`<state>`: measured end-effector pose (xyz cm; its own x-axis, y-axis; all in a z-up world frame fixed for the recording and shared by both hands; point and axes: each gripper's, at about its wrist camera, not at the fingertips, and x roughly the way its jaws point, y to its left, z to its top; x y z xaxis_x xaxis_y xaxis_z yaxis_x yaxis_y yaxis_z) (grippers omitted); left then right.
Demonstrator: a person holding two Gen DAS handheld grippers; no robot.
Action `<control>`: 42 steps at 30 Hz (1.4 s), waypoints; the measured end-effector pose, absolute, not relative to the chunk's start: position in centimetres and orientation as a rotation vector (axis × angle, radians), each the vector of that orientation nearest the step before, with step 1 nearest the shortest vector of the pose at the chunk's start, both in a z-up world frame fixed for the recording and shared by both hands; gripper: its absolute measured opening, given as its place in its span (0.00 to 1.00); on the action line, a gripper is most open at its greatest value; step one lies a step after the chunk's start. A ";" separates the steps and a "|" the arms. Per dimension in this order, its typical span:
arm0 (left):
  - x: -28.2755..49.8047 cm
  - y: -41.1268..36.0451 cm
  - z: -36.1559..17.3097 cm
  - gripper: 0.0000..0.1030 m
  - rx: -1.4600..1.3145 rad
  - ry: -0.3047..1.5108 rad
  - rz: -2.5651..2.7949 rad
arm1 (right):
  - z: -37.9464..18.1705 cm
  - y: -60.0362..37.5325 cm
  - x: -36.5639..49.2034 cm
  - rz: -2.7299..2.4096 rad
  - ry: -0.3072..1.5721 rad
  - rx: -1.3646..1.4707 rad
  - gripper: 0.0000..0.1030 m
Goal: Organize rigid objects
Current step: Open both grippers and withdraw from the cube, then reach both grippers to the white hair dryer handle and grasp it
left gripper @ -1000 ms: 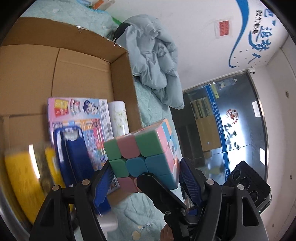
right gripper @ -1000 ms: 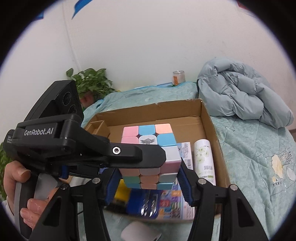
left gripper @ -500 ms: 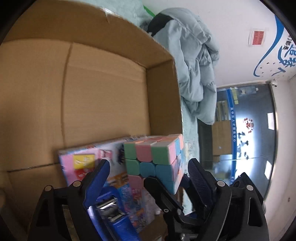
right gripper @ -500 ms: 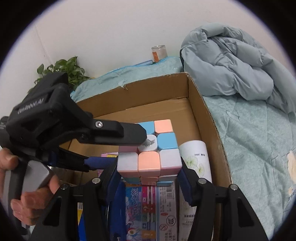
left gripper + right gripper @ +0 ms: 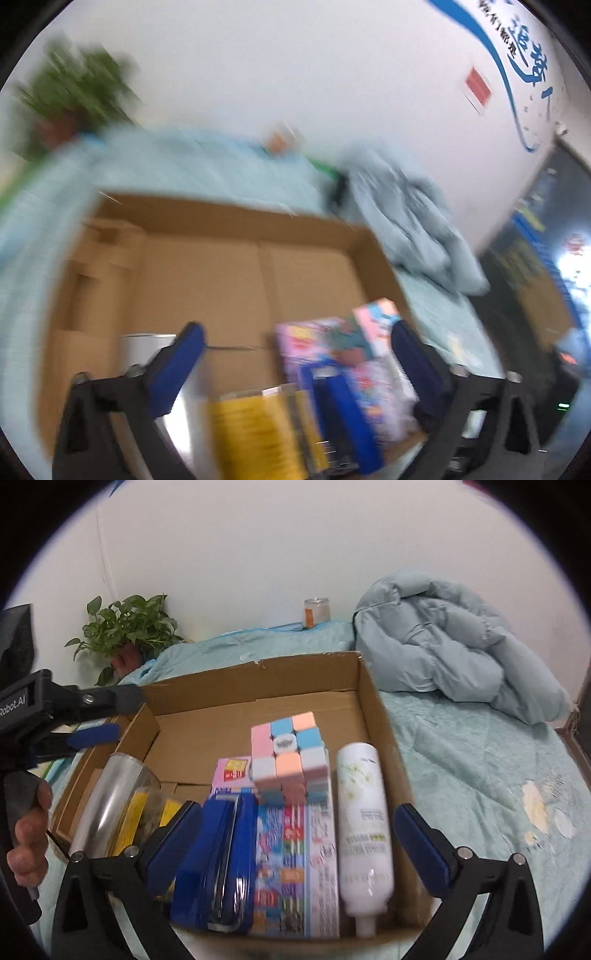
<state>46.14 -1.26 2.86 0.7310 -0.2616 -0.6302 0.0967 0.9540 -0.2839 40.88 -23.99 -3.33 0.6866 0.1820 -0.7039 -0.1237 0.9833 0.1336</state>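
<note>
Sitting atop the colourful packet (image 5: pixel 295 867) inside the cardboard box (image 5: pixel 373 716), the puzzle cube (image 5: pixel 290 757) looks delivered. Both the right gripper (image 5: pixel 297 834) and the left gripper (image 5: pixel 295 350) are opening with nothing between them; nothing loose shows outside.

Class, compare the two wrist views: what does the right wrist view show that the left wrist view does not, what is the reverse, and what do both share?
Only the right view: the puzzle cube in the box, free of both pairs of jaws, the white bottle, and the left hand-held gripper, jaws opening, beside the box.
Only the left view: the blue wall lettering and a red sign.
Both: the box, stapler, plant and jacket.
</note>
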 end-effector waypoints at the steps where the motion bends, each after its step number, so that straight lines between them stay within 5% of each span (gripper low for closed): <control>1: 44.5 -1.2 3.3 0.99 -0.199 0.683 -0.152 | -3.1 -23.9 39.8 0.160 0.788 0.059 1.00; 5: 37.4 -0.7 4.5 0.99 -0.046 0.567 -0.008 | -2.5 -23.8 35.4 0.127 0.769 0.041 1.00; 7: 33.9 -0.2 4.8 0.85 -0.035 0.536 0.024 | -2.2 -23.5 33.3 0.139 0.774 0.045 1.00; 8: 32.0 0.1 4.8 0.37 -0.033 0.516 0.042 | -2.2 -23.3 32.6 0.161 0.776 0.046 0.97; 9: 30.6 0.1 4.6 0.00 -0.030 0.526 0.046 | -2.1 -23.2 31.5 0.180 0.766 0.047 0.90; 11: 28.0 0.6 4.0 0.02 -0.059 0.550 0.020 | -1.7 -23.0 29.4 0.151 0.733 0.032 0.32; 13: 25.6 0.5 3.6 0.10 -0.066 0.563 0.004 | -1.7 -23.0 28.0 0.131 0.743 0.044 0.29; 14: 24.5 0.7 3.4 0.48 -0.060 0.578 0.012 | -1.6 -23.2 27.4 0.147 0.736 0.063 0.36; 15: 23.7 0.6 3.2 1.00 -0.062 0.584 0.024 | -1.6 -23.2 26.7 0.153 0.727 0.064 0.47; 16: 22.6 0.9 3.2 0.97 -0.079 0.554 0.045 | -1.5 -23.2 26.1 0.146 0.718 0.052 0.84; 17: 21.6 1.0 3.0 1.00 -0.101 0.520 0.053 | -1.5 -23.1 25.4 0.141 0.703 0.050 1.00; 32: 18.5 0.5 0.3 0.99 -0.076 0.609 0.026 | -2.9 -21.8 21.5 0.186 0.693 0.036 1.00; 42: 17.7 1.5 -3.7 0.99 -0.060 0.696 0.060 | -7.5 -20.7 22.4 0.246 0.846 0.113 0.99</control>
<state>17.67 1.46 -3.74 0.7656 0.0349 -0.6424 -0.0753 0.9965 -0.0356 22.37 -20.69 -7.52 0.6369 0.2598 -0.7259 -0.1705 0.9657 0.1960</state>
